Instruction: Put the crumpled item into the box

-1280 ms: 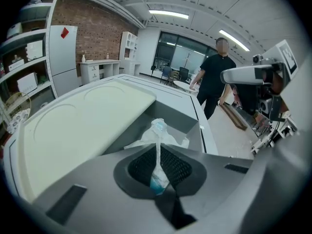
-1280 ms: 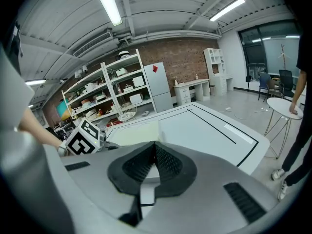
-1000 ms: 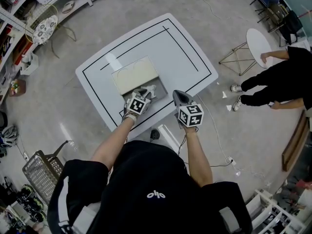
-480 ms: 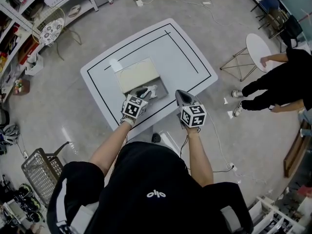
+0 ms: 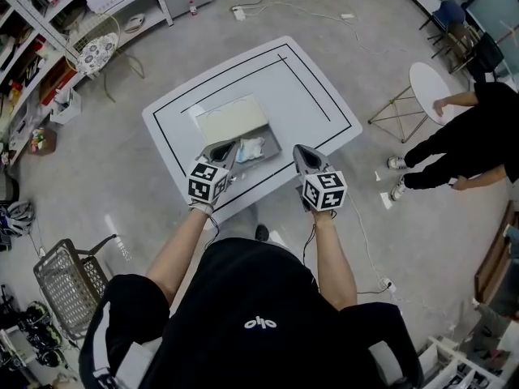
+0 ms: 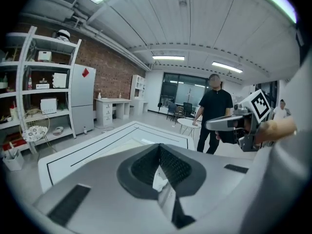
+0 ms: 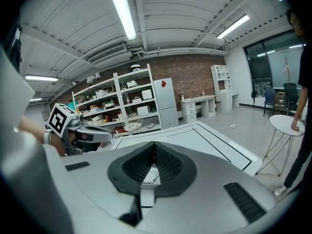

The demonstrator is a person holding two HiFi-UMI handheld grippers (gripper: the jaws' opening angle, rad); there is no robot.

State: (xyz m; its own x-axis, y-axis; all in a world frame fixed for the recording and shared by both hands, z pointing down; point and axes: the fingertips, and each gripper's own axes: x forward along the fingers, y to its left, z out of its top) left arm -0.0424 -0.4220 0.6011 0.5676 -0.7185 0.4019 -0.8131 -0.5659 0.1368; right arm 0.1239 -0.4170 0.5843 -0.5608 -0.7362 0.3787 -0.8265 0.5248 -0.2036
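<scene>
Head view: box sat on the white counter, inside the black border line, toward the near edge. Its cream flap lay open on the far side. Crumpled item was white and lay inside the box's grey tray. Left tool had its tips over the tray's near-left corner, just beside the item; could not tell contact. Right tool hung over the counter to the right of the box, apart from it. A second person in black stood off to the right by a round side table.

Left gripper view: left tool jaws met at the tips, nothing held between them. A white patch showed through the gap lower down; could not tell what it was. Counter lay ahead, right tool at the right.

Right gripper view: right tool jaws also closed tip to tip, empty. Left tool was visible at the left, with shelving behind it.
</scene>
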